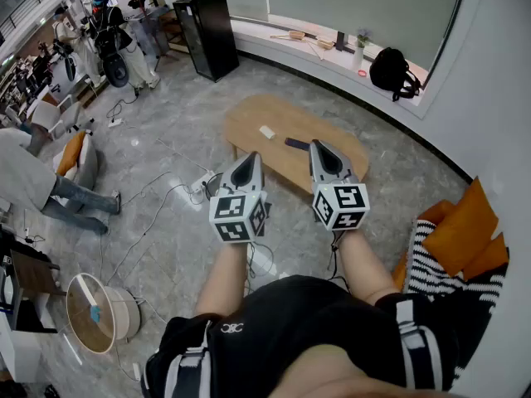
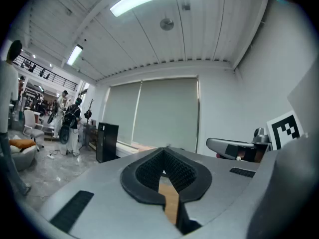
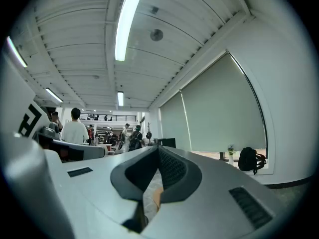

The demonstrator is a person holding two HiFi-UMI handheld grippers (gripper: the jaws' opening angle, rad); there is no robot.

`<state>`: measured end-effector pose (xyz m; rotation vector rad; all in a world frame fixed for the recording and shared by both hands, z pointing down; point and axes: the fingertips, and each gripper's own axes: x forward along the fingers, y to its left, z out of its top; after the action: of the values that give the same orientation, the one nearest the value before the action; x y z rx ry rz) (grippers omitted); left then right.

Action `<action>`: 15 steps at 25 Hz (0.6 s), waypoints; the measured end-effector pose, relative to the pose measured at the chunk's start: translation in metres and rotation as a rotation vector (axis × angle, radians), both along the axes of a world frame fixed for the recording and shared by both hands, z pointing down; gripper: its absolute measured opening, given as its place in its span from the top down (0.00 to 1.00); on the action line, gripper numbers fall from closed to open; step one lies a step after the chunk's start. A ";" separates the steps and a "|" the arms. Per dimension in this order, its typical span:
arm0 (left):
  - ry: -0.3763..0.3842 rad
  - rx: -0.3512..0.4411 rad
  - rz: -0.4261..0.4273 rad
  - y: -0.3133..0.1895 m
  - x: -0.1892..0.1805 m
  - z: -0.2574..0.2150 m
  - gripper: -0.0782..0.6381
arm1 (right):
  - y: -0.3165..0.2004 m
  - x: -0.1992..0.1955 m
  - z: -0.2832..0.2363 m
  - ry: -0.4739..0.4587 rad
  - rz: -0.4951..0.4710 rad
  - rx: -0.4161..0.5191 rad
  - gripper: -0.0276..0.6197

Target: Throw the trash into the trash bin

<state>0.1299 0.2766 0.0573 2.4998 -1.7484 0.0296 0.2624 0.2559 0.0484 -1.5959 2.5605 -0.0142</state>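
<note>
A small white scrap (image 1: 266,132) and a dark flat object (image 1: 296,144) lie on the low oval wooden table (image 1: 249,114) ahead of me. Both grippers are held level side by side, short of the table's near edge. My left gripper (image 1: 251,157) (image 2: 164,153) has its jaws together and nothing between them. My right gripper (image 1: 319,146) (image 3: 158,151) is likewise shut and empty. A round white bin (image 1: 99,312) with a wood-coloured top stands on the floor at the lower left, behind my left arm.
Cables and a power strip (image 1: 202,186) lie on the grey floor left of the table. A black cabinet (image 1: 207,31) and a black backpack (image 1: 392,69) stand by the window ledge. Orange cushions (image 1: 460,226) lie at the right. A seated person (image 1: 33,181) is at the left.
</note>
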 end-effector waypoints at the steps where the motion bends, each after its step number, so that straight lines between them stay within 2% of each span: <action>1: 0.001 0.000 -0.006 0.002 0.002 0.000 0.88 | 0.002 0.002 0.001 0.002 -0.005 0.001 0.94; 10: 0.009 -0.027 -0.013 0.005 0.014 0.008 0.88 | 0.004 0.022 0.006 -0.018 0.010 -0.013 0.94; 15: 0.016 -0.030 -0.012 -0.003 0.006 0.007 0.88 | -0.003 0.015 0.011 -0.012 0.008 -0.031 0.94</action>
<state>0.1364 0.2737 0.0644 2.4616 -1.7444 0.0348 0.2778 0.2525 0.0590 -1.6116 2.5569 -0.0633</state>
